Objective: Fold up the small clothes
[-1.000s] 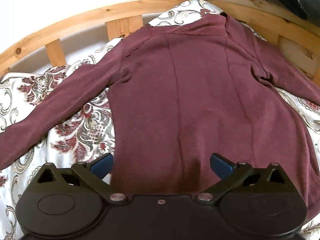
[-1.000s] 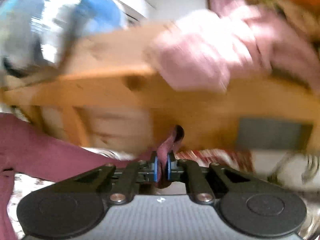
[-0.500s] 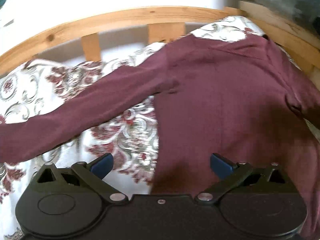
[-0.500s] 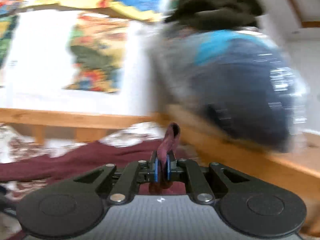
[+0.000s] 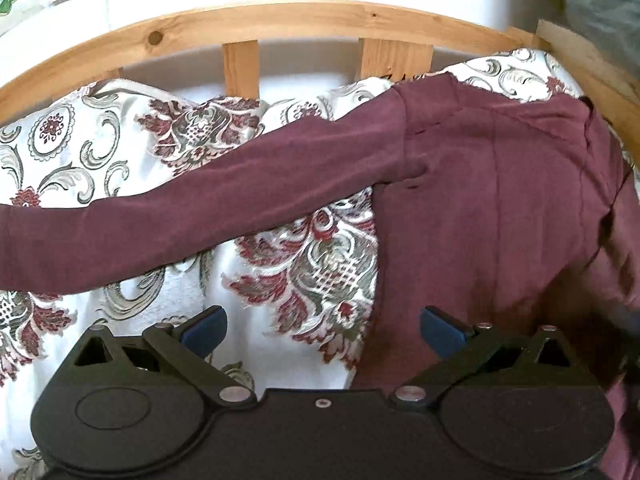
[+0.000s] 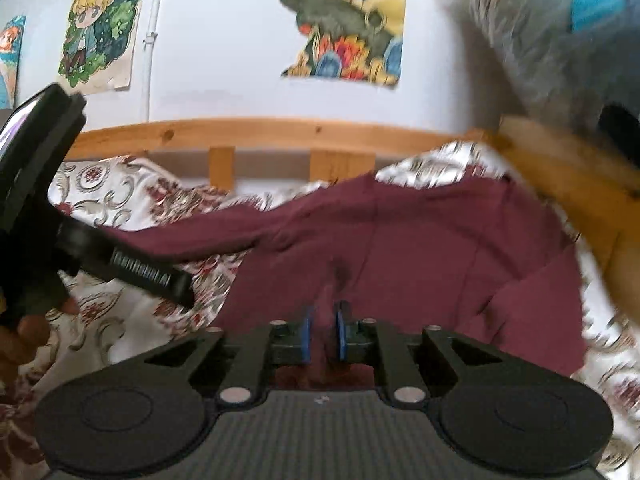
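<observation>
A maroon long-sleeved shirt (image 5: 480,208) lies flat on the floral bedspread (image 5: 120,152), its left sleeve (image 5: 180,224) stretched out to the left. My left gripper (image 5: 322,330) hangs open above the shirt's left side edge, one finger over the bedspread and one over the cloth, holding nothing. In the right wrist view my right gripper (image 6: 324,334) is low over the shirt body (image 6: 420,252). Its jaws are opening, and the end of the other sleeve (image 6: 332,300) sits loose in the narrow gap between the blue pads. That sleeve is folded across the body.
A wooden bed rail (image 5: 300,24) with slats runs along the far side and turns down the right (image 6: 560,168). Posters (image 6: 344,20) hang on the white wall. A blurred grey-blue bundle (image 6: 560,40) sits at the upper right. The other gripper's body and a hand (image 6: 24,332) fill the left.
The left gripper slid left, from over the shirt's middle to its left edge. The right gripper swung from the bed rail over the shirt body with the sleeve, and its pads have parted.
</observation>
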The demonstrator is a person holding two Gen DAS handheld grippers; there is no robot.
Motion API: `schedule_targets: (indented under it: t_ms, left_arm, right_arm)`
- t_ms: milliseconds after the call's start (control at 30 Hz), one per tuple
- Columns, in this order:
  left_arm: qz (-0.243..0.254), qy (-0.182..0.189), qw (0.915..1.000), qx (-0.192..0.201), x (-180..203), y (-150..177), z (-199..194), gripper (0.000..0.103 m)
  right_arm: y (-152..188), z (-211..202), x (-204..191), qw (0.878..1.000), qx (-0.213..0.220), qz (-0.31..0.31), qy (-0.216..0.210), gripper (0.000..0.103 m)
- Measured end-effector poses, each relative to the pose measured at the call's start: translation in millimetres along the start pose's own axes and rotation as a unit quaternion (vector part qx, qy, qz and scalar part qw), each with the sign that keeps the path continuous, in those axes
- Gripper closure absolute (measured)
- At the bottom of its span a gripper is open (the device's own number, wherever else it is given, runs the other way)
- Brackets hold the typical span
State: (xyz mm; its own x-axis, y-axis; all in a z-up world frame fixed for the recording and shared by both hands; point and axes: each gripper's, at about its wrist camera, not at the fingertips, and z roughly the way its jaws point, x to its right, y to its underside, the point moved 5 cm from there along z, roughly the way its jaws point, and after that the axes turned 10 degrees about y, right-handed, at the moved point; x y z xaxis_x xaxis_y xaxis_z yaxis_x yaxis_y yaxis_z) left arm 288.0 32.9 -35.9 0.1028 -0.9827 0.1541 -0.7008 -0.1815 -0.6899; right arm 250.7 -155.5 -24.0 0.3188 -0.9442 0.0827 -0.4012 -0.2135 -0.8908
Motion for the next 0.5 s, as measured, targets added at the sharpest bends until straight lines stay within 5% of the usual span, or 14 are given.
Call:
schedule_targets:
  t_ms: [67,233,500]
  left_arm:
    - [0.0,0.003,1.0,0.007,4.2,-3.4,0.6,0.001]
    - [-0.015,0.012,0.9997,0.016,11.9,-16.3,6.4,0.001]
    - [0.0,0.065,0.9978,-0.014,47.6,4.4,34.8,0.001]
  right_arm:
    - [5.6,-1.1,4.0,0.999,-0.018,0.015,-0.023,0.031]
    - [15.2,-9.7,27.8,0.996,-0.057,0.045,-0.047,0.017]
    - [32.0,-6.5,125.2,0.986,-0.03,0.097,0.135,0.002]
